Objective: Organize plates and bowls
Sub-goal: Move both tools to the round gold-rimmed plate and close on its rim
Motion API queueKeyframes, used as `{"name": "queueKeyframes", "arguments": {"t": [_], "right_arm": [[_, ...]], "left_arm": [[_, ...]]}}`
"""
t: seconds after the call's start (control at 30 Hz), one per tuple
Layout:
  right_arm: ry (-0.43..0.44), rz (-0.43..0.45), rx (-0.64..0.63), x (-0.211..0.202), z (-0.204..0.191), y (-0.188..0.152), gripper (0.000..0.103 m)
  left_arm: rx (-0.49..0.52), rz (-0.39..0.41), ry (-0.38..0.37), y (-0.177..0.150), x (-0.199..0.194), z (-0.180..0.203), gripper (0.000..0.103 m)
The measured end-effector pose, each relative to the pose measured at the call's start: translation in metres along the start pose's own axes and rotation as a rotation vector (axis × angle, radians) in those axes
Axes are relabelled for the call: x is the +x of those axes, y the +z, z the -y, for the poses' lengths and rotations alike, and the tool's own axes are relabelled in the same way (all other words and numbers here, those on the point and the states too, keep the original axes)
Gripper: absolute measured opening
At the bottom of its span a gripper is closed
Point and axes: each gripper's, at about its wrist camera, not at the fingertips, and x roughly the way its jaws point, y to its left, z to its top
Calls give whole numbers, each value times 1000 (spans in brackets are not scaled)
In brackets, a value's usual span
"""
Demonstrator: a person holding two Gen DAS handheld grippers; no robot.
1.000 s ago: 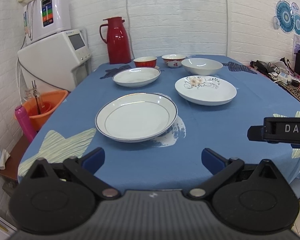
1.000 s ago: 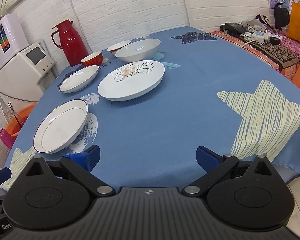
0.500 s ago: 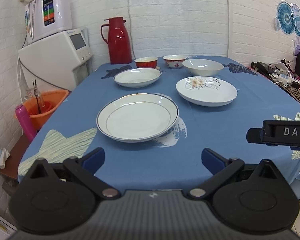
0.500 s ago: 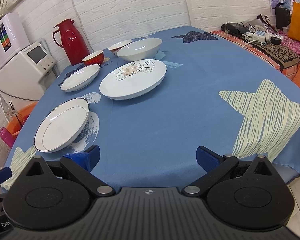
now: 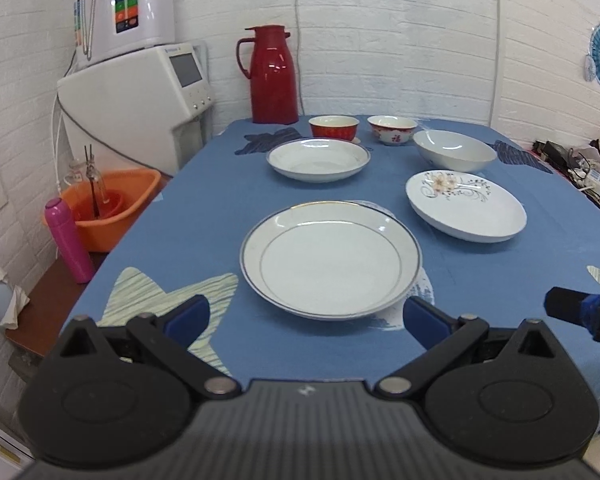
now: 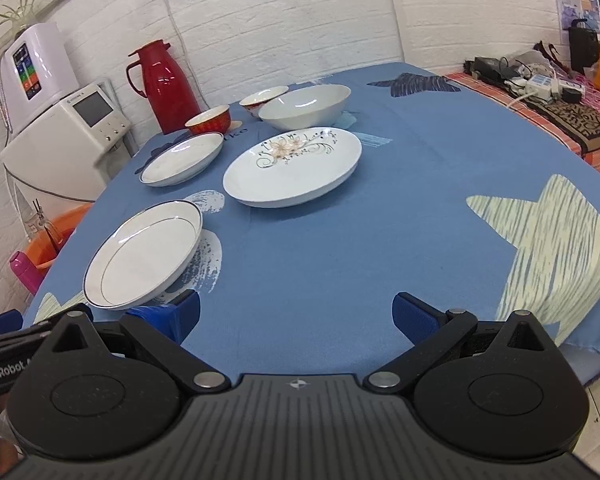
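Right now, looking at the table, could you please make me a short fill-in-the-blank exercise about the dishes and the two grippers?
1. The plate with the flower pattern lies nearest the big ____ bowl.
2. Behind the two small bowls stands a red ____.
3. Both the left gripper and the right gripper are ____ and hold nothing.
4. The tablecloth is ____ with star shapes.

Missing words: white; jug; open; blue
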Motion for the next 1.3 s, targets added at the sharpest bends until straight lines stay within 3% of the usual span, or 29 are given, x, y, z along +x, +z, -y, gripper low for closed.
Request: {"name": "queueKeyframes", "arguments": {"t": [0.2,0.3,0.37,0.5,0.57,0.73,0.87,0.93,1.17,1.3], "right_arm": [[47,104,-65,-2,-10,17,91],[77,154,-217,6,-21,23,91],[66,102,-248,22,-27,28,91],[236,1,-90,49,-21,40,91],[274,-58,-69,67,-29,46,90],[264,-146,-86,108,-55,56,87],[186,-202,-169,130,-76,58,87],[164,-216,-180,137,-83,60,89],[108,-328,-254,172,-103,57,90],[68,-328,-328,177,-113,53,91]], "left_arm": [[-9,3,29,19,15,-14,103],[-5,-3,28,31,27,-24,103],[8,-17,31,37,39,-33,103],[53,-90,-3,50,72,-60,102],[65,-137,-35,55,91,-71,102],[104,-191,-137,62,126,-77,102],[124,-229,-168,62,149,-73,102],[127,-256,-178,62,158,-74,94],[108,-315,-205,56,176,-83,87],[106,-330,-237,56,181,-81,83]]}}
